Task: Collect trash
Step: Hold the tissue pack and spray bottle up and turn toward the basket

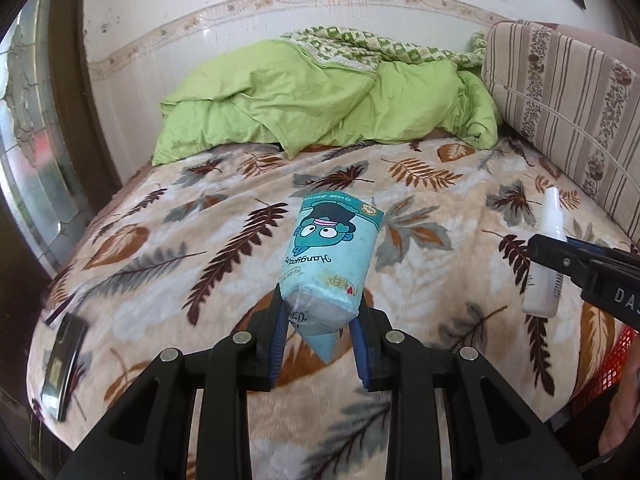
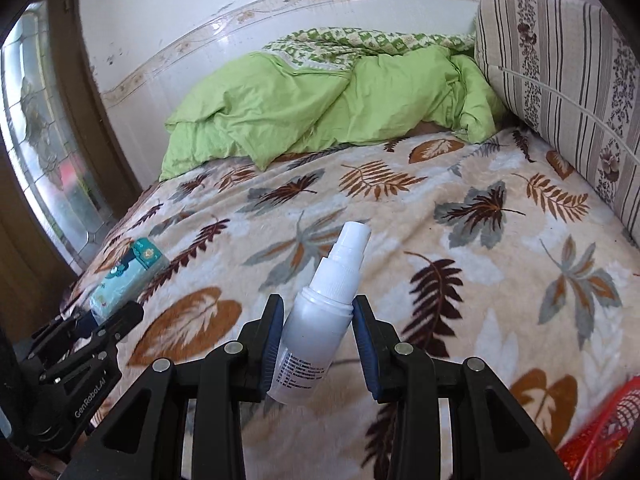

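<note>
Left wrist view: the left gripper (image 1: 320, 312) clamps a teal tissue pack (image 1: 334, 256) by its lower end, held above the leaf-print blanket (image 1: 200, 216). A dark flat object (image 1: 64, 364) lies near the bed's left edge.

Right wrist view: the right gripper (image 2: 318, 316) pinches a white spray bottle (image 2: 320, 312), nozzle tilted up. A red basket (image 2: 604, 432) sits at lower right.

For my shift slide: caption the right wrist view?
Right gripper clamps a white spray bottle above the leaf-print bed.
</note>
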Tool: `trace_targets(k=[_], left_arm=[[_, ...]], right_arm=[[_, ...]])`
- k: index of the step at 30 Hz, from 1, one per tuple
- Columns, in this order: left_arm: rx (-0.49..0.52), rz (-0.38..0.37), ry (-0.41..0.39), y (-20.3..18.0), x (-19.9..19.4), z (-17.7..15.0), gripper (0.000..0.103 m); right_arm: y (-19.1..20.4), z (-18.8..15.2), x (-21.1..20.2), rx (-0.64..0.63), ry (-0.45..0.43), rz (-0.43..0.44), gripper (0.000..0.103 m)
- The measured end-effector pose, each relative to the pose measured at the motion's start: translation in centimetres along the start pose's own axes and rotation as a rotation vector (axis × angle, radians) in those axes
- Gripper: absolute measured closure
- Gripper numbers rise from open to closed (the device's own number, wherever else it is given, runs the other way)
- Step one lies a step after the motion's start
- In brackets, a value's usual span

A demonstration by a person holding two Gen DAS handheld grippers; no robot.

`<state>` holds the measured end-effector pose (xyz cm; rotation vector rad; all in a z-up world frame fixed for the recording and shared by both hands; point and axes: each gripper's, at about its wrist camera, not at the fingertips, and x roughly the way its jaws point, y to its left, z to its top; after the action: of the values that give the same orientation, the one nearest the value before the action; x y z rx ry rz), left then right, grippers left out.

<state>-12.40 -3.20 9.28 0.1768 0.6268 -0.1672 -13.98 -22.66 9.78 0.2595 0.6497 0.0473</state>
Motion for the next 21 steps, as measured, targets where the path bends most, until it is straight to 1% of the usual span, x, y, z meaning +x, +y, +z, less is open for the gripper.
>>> trace_targets(k=[3,7,11,21], left_arm=[[0.007,0.004,-0.005,-0.1,-0.4,-0.5,0.076],[0.007,0.000,-0.008,-0.3,-0.4,-0.6,0.076],[0.020,-0.009,-0.007,-0.8,0.0,-0.9,0.076],[0.021,-0.027,0.000,-0.6,0.6,-1.0,0.076]], right_arm=[[0.0,-1.1,-1.3,-0.009,-0.004,0.006,0.066],[0.2,-1.5,-2.5,-0.021,-0.039,0.012,0.065],[0.4,-1.6,-2.1,-0.036,-0.031,-0.008,0.066],[0.7,-1.5,-1.5,-0.034,-0.020,-0.013,0.065]])
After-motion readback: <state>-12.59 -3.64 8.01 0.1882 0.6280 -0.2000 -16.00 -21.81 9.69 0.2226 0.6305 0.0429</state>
